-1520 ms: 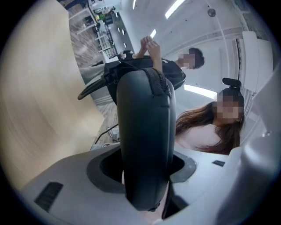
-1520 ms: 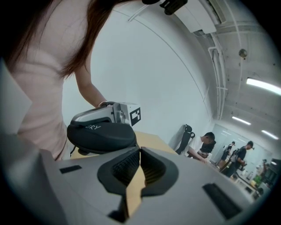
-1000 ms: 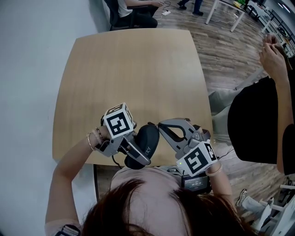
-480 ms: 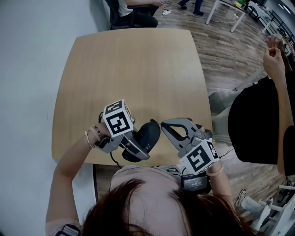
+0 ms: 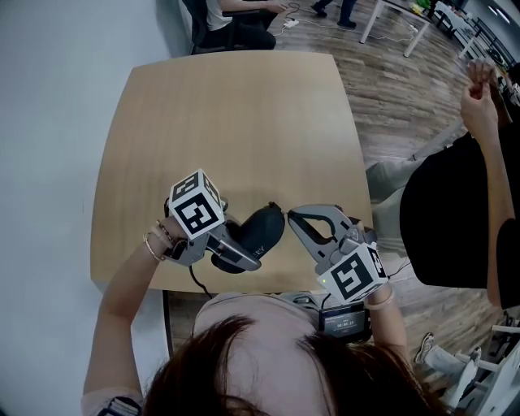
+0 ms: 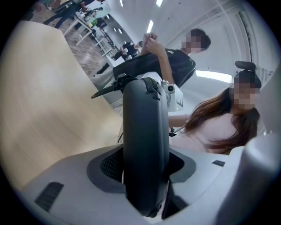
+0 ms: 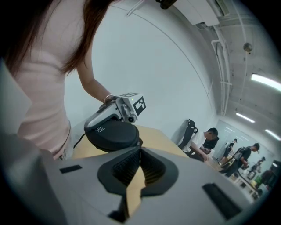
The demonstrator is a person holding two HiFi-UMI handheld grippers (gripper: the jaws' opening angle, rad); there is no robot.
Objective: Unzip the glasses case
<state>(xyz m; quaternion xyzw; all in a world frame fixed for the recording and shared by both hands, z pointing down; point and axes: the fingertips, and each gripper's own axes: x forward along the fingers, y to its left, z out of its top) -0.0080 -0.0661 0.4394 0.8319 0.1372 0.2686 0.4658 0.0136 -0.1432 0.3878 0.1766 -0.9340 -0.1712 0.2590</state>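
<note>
A black oval glasses case (image 5: 258, 231) hangs over the near edge of the wooden table (image 5: 227, 122). My left gripper (image 5: 244, 248) is shut on its near half. In the left gripper view the case (image 6: 145, 145) stands on edge between both pads, with the zip track at its far end. My right gripper (image 5: 288, 214) is shut, its tips pinched at the case's far end on the small zipper pull. In the right gripper view the closed tips (image 7: 140, 149) touch the case (image 7: 112, 134); the pull itself is barely visible.
A person in black (image 5: 455, 219) stands close at the table's right side. Another person sits on a chair (image 5: 227, 24) beyond the far edge. The tabletop ahead of the grippers is bare wood, and wood flooring lies to the right.
My left gripper has shifted left and away from me, turning the case so it lies more across the view. The right gripper has hardly moved and its tips stay at the case's end.
</note>
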